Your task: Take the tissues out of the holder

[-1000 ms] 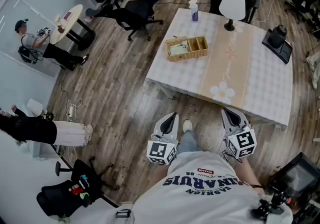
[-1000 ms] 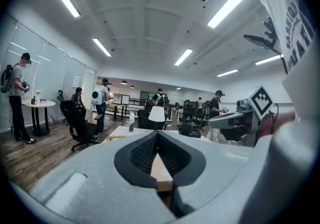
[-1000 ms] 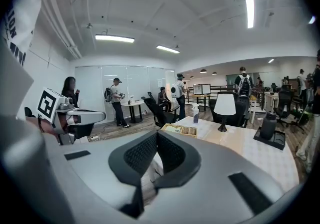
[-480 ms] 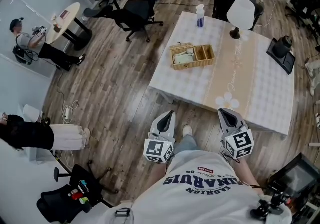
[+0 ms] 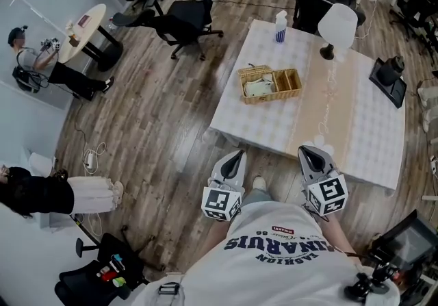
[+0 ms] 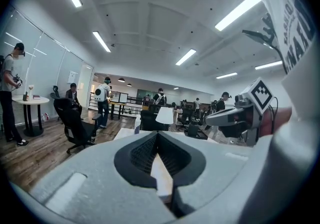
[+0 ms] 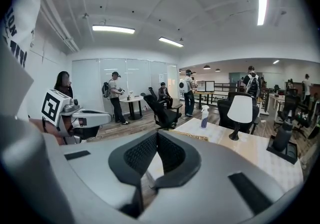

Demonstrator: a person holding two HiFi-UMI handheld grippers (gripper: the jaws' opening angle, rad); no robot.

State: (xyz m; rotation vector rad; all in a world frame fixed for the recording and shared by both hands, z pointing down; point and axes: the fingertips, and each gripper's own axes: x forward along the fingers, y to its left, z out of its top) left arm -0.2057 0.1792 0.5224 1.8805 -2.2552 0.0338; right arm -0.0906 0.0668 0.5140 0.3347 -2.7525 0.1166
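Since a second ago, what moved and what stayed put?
The person walked toward the table, so it and its wicker basket now sit nearer the left gripper and right gripper in the head view. Nothing was grabbed or let go. Both grippers stay shut and empty, and the tissues remain in the basket.

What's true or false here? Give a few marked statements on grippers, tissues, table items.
The left gripper and right gripper are both shut and empty. True.
A spray bottle stands near the table's far edge. True.
The tissues lie loose on the table. False: they sit inside the wicker holder.
The white lamp lies tipped over. False: it stands upright.
One gripper touches the holder. False: both are well short of it.
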